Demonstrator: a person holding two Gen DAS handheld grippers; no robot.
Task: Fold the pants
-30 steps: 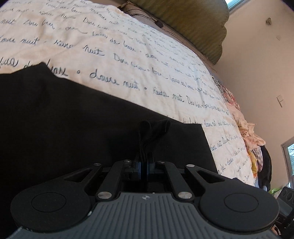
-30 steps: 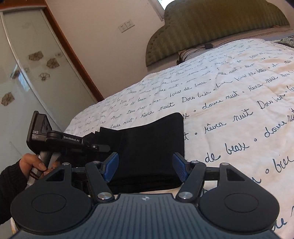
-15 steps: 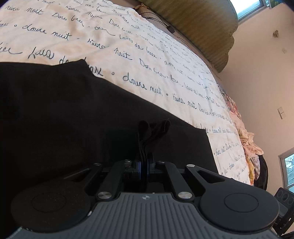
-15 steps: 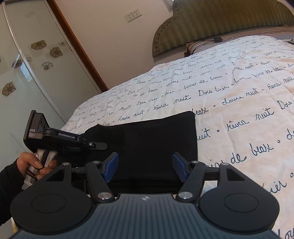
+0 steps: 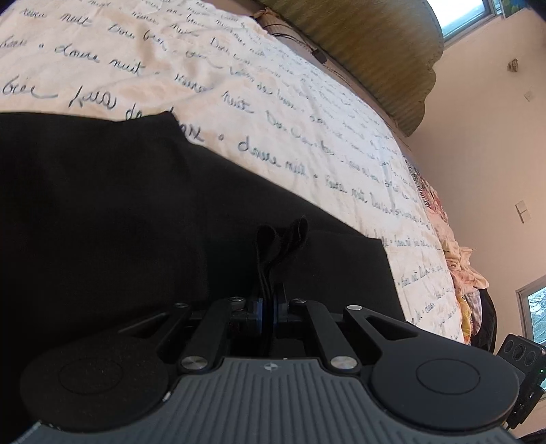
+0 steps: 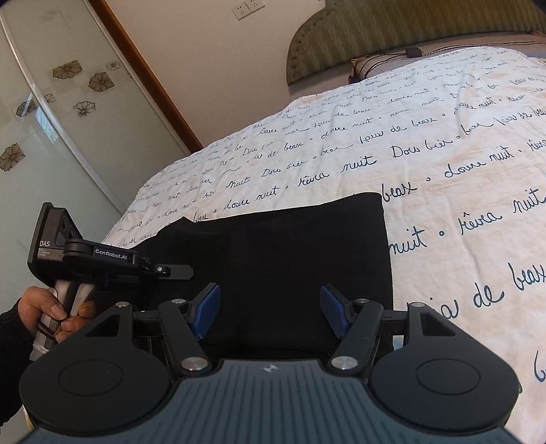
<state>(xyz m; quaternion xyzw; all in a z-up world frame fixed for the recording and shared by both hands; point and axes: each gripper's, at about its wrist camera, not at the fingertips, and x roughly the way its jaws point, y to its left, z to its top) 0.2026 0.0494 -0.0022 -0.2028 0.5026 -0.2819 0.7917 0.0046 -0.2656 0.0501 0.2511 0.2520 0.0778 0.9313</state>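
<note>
Cream script-printed bedspread [image 6: 426,143] carries black pants [image 6: 290,259]; green headboard [image 6: 409,30] far. Left gripper [image 5: 269,300] pinches pants; right gripper [image 6: 269,307] gapes empty.

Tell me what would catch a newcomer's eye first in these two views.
The black pants lie folded on a cream bedspread covered in dark handwritten script. The left gripper has its jaws shut on a bunched bit of the black fabric, while the right gripper hangs above the pants' near edge with blue-padded jaws apart and nothing between them.
</note>
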